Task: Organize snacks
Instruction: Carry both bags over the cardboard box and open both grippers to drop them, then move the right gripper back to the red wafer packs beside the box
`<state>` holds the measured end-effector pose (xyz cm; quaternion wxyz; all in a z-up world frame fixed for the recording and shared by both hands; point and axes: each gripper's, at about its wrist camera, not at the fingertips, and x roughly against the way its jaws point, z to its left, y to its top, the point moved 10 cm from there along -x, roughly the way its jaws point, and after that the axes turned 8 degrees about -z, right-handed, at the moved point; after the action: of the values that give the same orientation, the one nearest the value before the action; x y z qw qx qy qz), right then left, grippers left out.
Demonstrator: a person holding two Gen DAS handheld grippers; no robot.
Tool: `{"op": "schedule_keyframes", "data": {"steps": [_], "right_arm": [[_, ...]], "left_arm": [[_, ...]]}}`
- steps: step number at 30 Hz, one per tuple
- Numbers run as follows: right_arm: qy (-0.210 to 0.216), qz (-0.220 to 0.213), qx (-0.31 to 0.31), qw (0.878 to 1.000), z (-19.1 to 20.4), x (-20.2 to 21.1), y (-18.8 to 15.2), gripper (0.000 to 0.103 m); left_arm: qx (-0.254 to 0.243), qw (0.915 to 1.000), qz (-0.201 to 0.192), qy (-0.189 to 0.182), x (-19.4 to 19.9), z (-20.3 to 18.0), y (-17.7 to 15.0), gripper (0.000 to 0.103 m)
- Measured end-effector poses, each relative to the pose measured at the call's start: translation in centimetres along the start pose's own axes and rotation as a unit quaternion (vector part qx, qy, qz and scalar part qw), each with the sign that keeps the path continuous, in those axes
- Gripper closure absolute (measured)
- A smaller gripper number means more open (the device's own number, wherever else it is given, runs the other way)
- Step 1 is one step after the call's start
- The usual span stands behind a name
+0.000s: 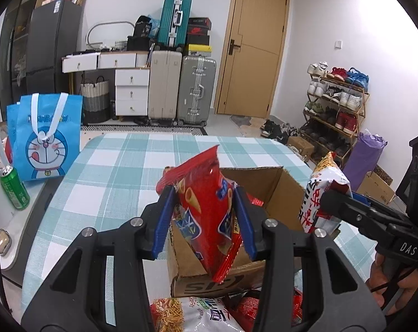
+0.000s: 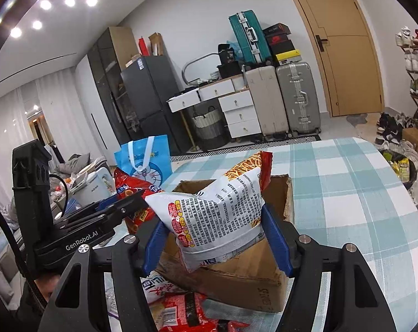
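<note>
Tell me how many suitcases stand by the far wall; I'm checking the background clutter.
3: a teal suitcase stacked on top, a beige suitcase standing below it, and a silver suitcase to that one's right. Others may be hidden behind.

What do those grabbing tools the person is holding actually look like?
Each hand-held gripper is matte black plastic with silver bolts and two flat blue fingers. The left hand-held gripper reads "GenRobot.AI" on its side; the right hand-held gripper reads "DAS". Thin black cables trail from both.
</note>
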<state>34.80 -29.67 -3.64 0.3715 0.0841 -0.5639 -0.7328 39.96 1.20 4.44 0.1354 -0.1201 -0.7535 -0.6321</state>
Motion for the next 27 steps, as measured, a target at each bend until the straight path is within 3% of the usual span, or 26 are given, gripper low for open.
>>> {"op": "schedule_keyframes", "data": {"steps": [7,8,9,12,15,17,27], "right_arm": [[-0.003,0.021,0.016,1.000,0.2,-1.1,-0.5,0.036],[-0.002,0.019,0.021,1.000,0.3,-1.0,-0.5,0.032],[0.004,0.017,0.024,1.000,0.6,-0.7,-0.5,0.022],[0.009,0.003,0.026,1.000,0.9,0.3,0.0,0.010],[0.004,0.005,0.031,0.999,0.8,1.3,0.1,0.001],[-0.001,0.006,0.033,0.999,0.6,2.0,0.0,0.001],[-0.017,0.022,0.035,0.999,-0.6,5.5,-1.3,0.001]], "left_arm": [[0.009,0.9998,0.013,-0.013,-0.8,0.5,-0.8,0.061],[0.010,0.9996,0.016,-0.019,-0.6,0.5,-0.9,0.059],[0.009,0.9996,0.018,-0.021,-0.5,0.5,-1.0,0.052],[0.003,0.9999,0.011,-0.011,0.4,1.0,-1.1,0.023],[0.006,0.9999,0.004,-0.012,1.7,1.4,-1.1,0.015],[0.008,0.9998,0.013,-0.012,2.3,1.8,-1.5,0.002],[-0.006,0.9996,0.024,-0.013,7.2,2.4,-4.0,0.001]]}}
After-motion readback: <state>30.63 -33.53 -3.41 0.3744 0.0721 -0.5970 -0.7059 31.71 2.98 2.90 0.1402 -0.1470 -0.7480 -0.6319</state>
